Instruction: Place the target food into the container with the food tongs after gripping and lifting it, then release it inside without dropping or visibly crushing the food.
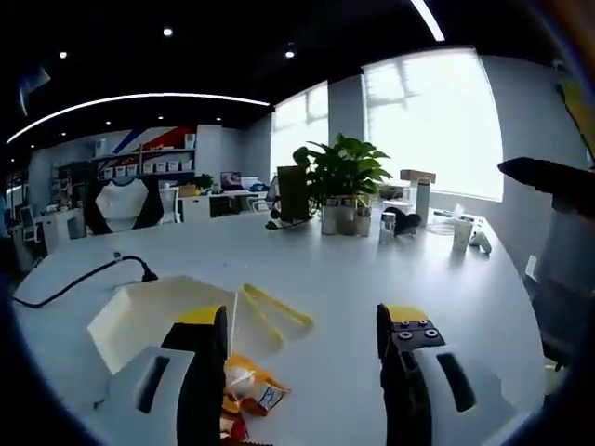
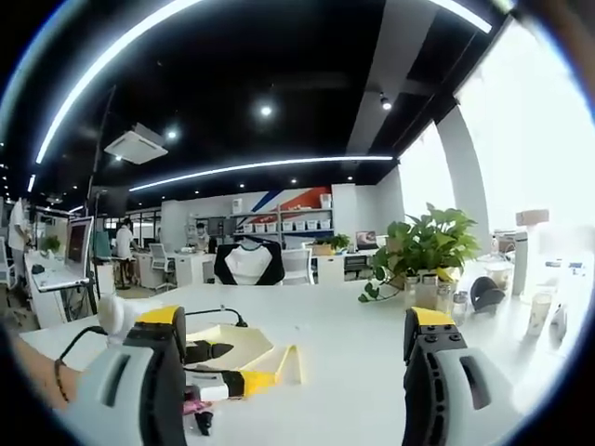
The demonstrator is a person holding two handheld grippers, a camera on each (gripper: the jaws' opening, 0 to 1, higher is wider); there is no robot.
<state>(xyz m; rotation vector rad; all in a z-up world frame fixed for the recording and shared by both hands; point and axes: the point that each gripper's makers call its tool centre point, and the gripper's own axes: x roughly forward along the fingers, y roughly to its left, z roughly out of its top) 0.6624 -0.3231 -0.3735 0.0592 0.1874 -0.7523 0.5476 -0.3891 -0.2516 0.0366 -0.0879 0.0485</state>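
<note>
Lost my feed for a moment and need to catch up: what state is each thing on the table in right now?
Left gripper: jaws open, holding nothing.
Right gripper: jaws open, holding nothing.
Yellow tongs: lying flat on the table, ungripped.
Container: open, nothing visible inside.
Food packets: on the table beside the container, not yet lifted.
Black cable: lying loose on the table.

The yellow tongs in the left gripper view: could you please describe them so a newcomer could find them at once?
Start at the white table and look at its near part, between the two jaws. Beside the pale yellow container lie the tongs, flat on the tabletop. They are a bright yellow V of two thin arms, unlike the crinkled snack packets nearer the camera.
</note>
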